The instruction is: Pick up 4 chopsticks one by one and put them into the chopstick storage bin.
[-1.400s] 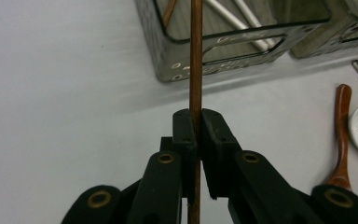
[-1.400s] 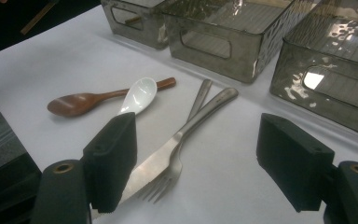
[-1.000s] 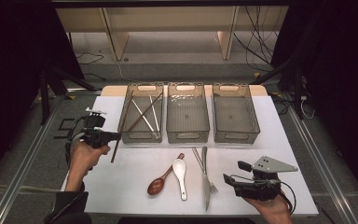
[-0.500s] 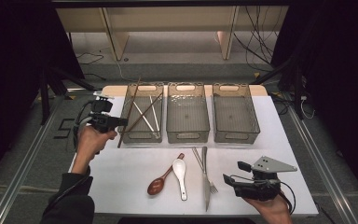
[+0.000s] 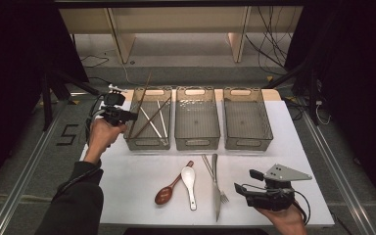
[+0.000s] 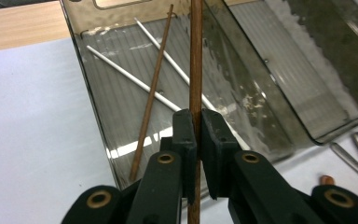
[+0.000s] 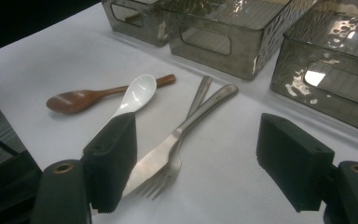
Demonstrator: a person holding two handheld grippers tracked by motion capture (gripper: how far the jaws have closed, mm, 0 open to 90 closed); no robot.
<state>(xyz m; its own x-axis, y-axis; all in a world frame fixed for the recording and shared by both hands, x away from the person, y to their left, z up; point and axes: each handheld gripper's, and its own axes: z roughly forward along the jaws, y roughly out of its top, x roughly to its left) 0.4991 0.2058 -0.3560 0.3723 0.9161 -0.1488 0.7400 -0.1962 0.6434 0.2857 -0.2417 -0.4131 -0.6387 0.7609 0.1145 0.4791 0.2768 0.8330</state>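
My left gripper (image 5: 132,116) is shut on a brown wooden chopstick (image 5: 144,93) that slants up over the left rim of the left smoky plastic bin (image 5: 133,142). In the left gripper view the gripper (image 6: 198,135) pinches that chopstick (image 6: 196,60) between its pads, above the bin floor. In the bin lie another brown chopstick (image 6: 151,93) and two white ones (image 6: 130,77). My right gripper (image 5: 245,182) rests open at the front right. Its jaws (image 7: 196,158) stand wide apart over the knife (image 7: 186,126) and fork (image 7: 193,105), touching neither.
A wooden spoon (image 5: 168,191) and a white ceramic spoon (image 5: 189,180) lie left of the knife (image 5: 216,186) and fork (image 5: 209,169) on the white table sheet (image 5: 127,181). A middle bin (image 5: 197,142) and a right bin (image 5: 247,142) stand beside the left one.
My left hand has carried the brown chopstick away from the person and to the right, from beside the table's left edge up to the left bin. The right gripper has kept still.
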